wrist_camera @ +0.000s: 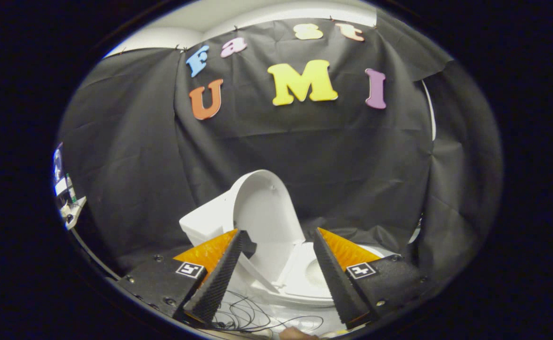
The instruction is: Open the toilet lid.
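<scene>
Black cloth (305,156) is hung as the booth's wall behind everything, creased and draped down to the floor, and a strip of pale ceiling (220,14) is seen above its upper hem. Against that cloth a white toilet (210,222) is set, seen just beyond the fingers and a little tilted in the view. Its toilet lid (264,208) is raised, standing nearly upright with the smooth inner face turned toward the camera and the tank partly hidden behind it. Below the lid the seat ring (305,283) and the bowl are laid bare, lying between the two fingers and slightly toward the right one. The tongs (279,248) are held spread wide, nothing being pinched; the left finger's tip overlaps the lid's lower left edge in the view, though whether it touches cannot be told, and the right finger is kept apart from the lid. Thin dark wires (253,318) are looped on the white floor beneath the fingers.
</scene>
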The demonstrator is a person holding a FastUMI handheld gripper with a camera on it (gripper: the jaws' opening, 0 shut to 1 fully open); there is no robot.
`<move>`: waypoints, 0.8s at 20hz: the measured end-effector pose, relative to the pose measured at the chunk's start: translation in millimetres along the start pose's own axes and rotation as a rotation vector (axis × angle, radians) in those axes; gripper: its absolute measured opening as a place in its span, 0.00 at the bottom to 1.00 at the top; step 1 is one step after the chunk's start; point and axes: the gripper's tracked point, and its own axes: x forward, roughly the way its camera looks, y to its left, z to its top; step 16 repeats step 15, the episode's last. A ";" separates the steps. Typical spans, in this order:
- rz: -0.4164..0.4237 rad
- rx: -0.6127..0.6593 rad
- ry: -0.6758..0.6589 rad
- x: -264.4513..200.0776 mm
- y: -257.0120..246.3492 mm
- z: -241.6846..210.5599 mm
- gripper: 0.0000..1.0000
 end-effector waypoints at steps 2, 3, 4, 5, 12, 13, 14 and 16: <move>-0.029 0.005 -0.046 -19.2 -21.6 9.1 0.98; -0.043 0.007 -0.062 -26.8 -32.3 13.2 0.98; -0.058 0.012 -0.074 -34.2 -41.9 15.9 0.98; -0.068 0.018 -0.087 -41.7 -50.0 20.5 0.98; -0.136 0.025 -0.209 -97.8 -103.7 41.6 0.98; -0.149 0.019 -0.230 -106.7 -111.0 45.3 0.98; -0.157 0.012 -0.248 -115.9 -115.3 45.7 0.98; -0.165 0.009 -0.266 -125.3 -120.2 47.8 0.98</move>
